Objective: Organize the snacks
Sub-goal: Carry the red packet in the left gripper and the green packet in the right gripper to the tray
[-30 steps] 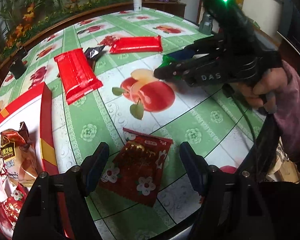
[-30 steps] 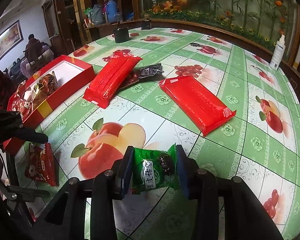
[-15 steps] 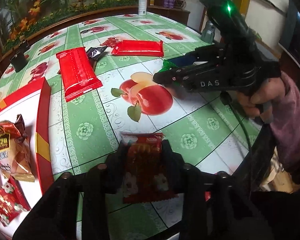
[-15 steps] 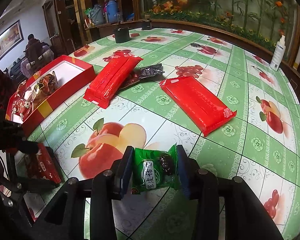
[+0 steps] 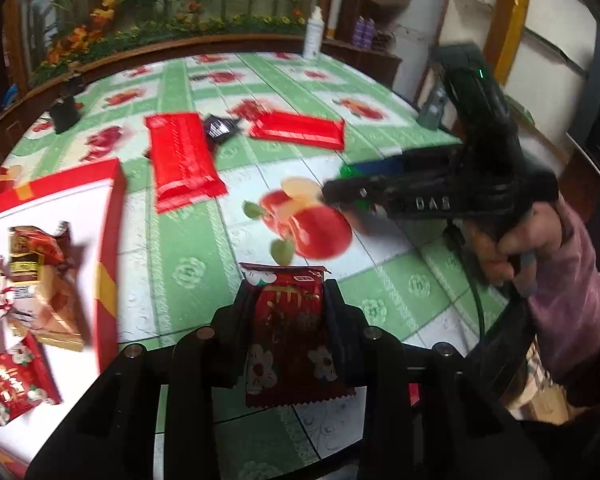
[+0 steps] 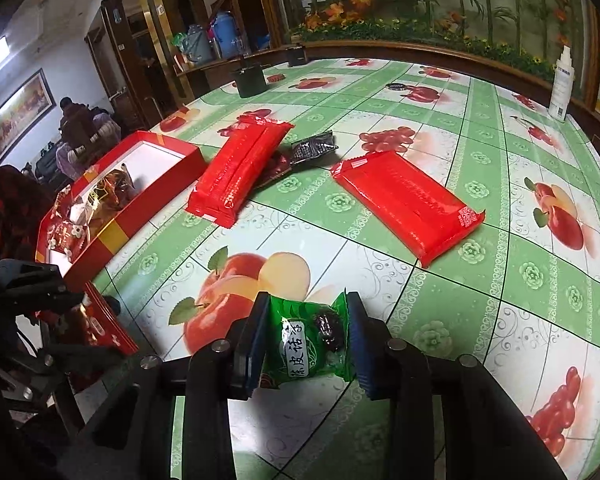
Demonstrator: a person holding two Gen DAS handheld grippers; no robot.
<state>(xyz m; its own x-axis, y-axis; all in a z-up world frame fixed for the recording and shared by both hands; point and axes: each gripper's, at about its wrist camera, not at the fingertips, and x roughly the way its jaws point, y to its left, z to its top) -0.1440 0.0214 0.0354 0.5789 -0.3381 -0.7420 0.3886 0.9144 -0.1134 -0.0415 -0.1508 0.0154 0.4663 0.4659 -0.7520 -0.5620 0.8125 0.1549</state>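
The left-wrist view is smearing with motion blur, so print on the dark red snack packet (image 5: 292,328) is not resolving. The red box (image 5: 108,240) is running off the left edge. In the right-wrist view, the left gripper (image 6: 60,304) is covering most of that packet. Small dark wrappers (image 6: 314,147) are lying partly under a long red pack (image 6: 236,176).

Each wrist camera looks forward, close above the table (image 5: 188,248) near its front edge; both views share the box (image 6: 156,200).
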